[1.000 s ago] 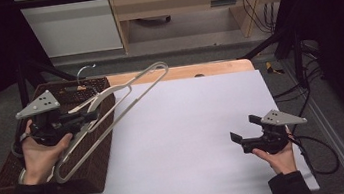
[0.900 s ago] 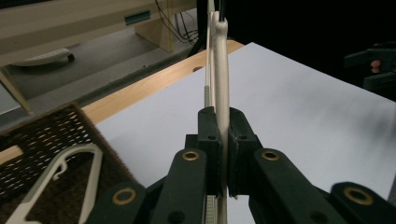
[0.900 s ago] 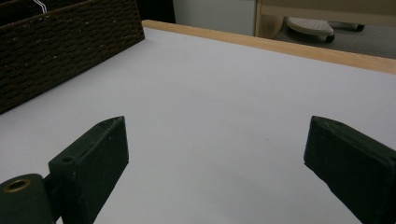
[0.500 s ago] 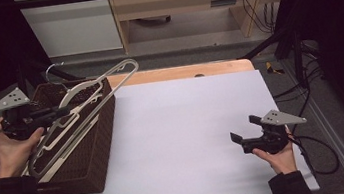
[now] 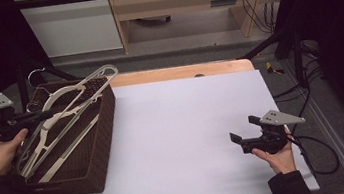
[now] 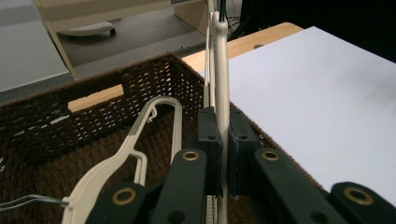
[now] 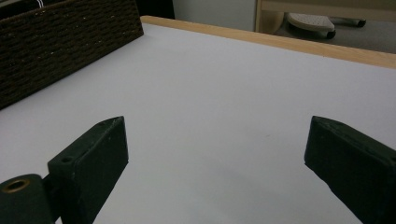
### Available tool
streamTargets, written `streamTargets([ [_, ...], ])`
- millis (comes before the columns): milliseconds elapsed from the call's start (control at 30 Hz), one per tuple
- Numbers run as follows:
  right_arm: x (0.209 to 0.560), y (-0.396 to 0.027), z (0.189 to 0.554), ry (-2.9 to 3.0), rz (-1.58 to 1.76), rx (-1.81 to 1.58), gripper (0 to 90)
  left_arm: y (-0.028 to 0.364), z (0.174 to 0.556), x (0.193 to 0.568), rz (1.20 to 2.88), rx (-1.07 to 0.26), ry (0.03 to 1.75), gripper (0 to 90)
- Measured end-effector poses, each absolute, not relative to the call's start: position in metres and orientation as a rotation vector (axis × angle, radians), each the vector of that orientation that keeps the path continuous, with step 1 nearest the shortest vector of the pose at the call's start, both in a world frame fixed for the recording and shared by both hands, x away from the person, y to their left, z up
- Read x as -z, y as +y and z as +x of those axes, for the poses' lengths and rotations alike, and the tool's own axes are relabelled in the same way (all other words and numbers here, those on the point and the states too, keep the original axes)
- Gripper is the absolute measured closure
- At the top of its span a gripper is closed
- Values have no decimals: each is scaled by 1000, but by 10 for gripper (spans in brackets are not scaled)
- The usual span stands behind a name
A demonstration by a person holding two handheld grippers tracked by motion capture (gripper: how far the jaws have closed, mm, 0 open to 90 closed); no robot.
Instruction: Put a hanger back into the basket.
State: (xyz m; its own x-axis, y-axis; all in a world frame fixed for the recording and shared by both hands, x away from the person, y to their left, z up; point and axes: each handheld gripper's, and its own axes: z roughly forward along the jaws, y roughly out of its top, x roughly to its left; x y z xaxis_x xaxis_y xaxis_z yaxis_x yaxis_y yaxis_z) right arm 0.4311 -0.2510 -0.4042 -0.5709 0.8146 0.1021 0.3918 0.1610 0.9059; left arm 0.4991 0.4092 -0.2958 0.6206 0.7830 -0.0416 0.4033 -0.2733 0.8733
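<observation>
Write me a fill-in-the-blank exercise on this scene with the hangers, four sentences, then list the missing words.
1. The left gripper is shut on a cream ____.
2. More hangers lie in the brown woven ____.
3. The right gripper hovers with its jaws ____.
4. The basket stands at the ____ edge of the white table, seen from the high view.

Missing words: hanger; basket; open; left

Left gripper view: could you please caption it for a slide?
Left gripper shut on a cream hanger above the brown wicker basket.
</observation>
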Motion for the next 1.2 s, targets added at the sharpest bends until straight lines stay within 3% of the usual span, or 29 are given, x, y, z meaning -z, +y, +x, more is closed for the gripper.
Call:
streamTargets([
  [600, 406, -250, 432, 2041, 1150, -1383, 64, 446, 499, 316, 1906, -508, 1065, 861],
  [1200, 406, -249, 432, 2046, 1156, -1385, 64, 424, 510, 369, 1965, -307, 1225, 828],
])
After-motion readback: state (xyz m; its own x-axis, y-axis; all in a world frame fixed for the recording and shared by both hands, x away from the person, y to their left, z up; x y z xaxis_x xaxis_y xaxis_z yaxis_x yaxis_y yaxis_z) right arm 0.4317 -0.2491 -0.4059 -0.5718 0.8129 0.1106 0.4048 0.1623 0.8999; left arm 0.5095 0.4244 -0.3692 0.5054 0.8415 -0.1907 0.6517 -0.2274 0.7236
